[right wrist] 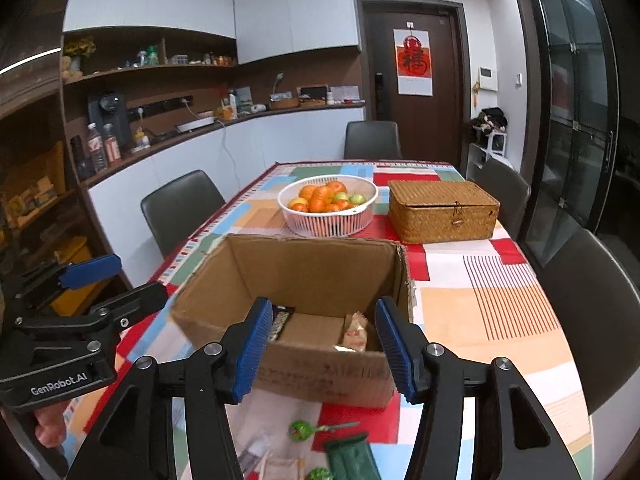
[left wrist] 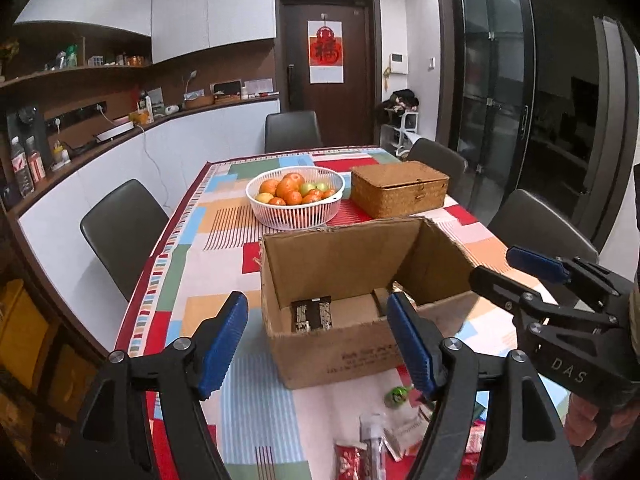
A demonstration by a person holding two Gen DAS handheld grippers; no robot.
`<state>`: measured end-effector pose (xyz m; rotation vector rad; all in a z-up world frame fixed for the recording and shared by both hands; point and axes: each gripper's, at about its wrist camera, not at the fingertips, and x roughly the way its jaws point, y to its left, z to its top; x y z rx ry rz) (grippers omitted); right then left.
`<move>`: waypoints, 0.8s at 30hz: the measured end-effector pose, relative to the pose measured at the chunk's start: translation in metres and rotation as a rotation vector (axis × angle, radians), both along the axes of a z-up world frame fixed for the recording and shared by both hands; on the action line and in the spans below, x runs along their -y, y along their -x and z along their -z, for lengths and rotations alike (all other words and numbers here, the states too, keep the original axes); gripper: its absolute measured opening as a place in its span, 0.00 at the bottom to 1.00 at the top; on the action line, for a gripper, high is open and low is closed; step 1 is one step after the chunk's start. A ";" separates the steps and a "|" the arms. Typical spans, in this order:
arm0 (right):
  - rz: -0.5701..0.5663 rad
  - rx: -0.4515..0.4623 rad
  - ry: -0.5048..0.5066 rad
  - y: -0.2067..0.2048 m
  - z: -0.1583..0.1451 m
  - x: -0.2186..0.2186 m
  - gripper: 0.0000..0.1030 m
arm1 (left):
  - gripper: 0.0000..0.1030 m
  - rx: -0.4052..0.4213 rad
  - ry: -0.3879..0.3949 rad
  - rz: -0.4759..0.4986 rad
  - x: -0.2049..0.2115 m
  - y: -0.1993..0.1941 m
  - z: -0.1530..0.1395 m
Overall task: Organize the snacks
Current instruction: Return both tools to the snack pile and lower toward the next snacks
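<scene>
An open cardboard box (left wrist: 340, 344) stands on the table, also in the right wrist view (right wrist: 320, 376). Inside lie a dark snack pack (left wrist: 312, 314) and a pale wrapped snack (right wrist: 355, 334). Loose snacks lie in front of the box: a green lollipop (right wrist: 300, 429), a green packet (right wrist: 352, 458), a red packet (left wrist: 350, 462) and a clear tube (left wrist: 372, 436). My left gripper (left wrist: 316, 346) is open and empty, held above the table before the box. My right gripper (right wrist: 322, 348) is open and empty, just before the box's near wall. Each gripper shows in the other's view.
A white basket of oranges and green fruit (left wrist: 295, 196) and a lidded wicker box (left wrist: 400, 192) stand behind the cardboard box. Dark chairs (left wrist: 120, 232) surround the table with its patterned cloth (left wrist: 192, 304). A counter and shelves run along the left wall.
</scene>
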<state>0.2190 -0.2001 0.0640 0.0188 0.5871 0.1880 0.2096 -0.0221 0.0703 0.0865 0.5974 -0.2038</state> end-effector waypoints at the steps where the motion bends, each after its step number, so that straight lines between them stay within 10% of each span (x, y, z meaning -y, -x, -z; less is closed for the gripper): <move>1: -0.007 0.008 -0.003 0.007 -0.001 -0.001 0.53 | 0.69 0.011 0.000 0.001 -0.001 0.007 -0.001; 24: -0.093 -0.123 -0.009 0.084 0.051 -0.022 0.53 | 0.71 -0.067 -0.020 -0.007 -0.016 0.081 0.058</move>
